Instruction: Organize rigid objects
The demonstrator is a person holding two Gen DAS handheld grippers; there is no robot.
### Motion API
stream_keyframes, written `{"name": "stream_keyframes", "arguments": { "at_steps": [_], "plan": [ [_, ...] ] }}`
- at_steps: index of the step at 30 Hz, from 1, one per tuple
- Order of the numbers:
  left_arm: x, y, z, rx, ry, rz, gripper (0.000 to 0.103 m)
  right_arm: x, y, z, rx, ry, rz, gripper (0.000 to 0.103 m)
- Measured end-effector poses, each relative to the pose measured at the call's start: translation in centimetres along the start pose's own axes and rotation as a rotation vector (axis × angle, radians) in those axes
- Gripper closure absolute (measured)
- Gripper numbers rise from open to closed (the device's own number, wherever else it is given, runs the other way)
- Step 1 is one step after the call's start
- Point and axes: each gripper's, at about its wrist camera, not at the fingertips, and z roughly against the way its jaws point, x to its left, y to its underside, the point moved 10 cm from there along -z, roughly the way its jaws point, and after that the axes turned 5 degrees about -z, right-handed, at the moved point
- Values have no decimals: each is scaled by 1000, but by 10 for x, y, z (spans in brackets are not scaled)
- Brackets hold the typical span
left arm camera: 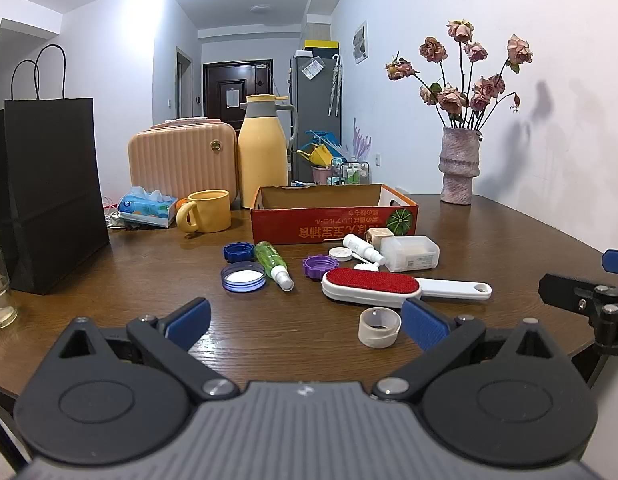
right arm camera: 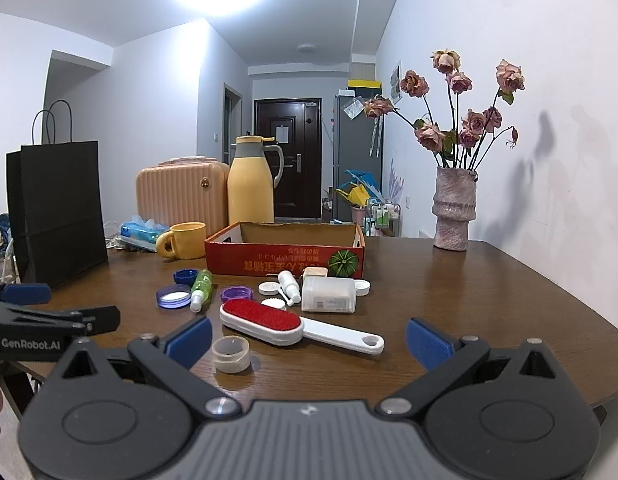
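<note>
At 12 o'clock of left claw (left arm camera: 305,322): tape roll (left arm camera: 379,327) nearest | lint brush (left arm camera: 389,286) axis crosswise | both claws apart, empty, right claw (right arm camera: 309,340).

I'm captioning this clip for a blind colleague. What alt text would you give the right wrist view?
The open right gripper hovers empty over a brown table, facing a red-and-white lint brush, a tape roll, small bottles and caps. Behind them sits an open red cardboard box; the left gripper shows at the left edge.
</note>
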Motion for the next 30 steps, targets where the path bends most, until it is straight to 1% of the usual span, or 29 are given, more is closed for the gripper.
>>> {"name": "stream_keyframes", "arguments": {
  "at_steps": [3,19,21,30],
  "plan": [
    [0,0,0,0,0,0,0,-5,2,-1,3,2,-1,0],
    [1,0,0,2,0,3,0,-3,4,0,9,5,0,0],
    [-7,-1,1,3,-1,3,0,-3,5,-1,9,6,0,0],
    [-8,-1,0,3,0,4,0,-3,5,0,11,6,0,0]
  ]
}}
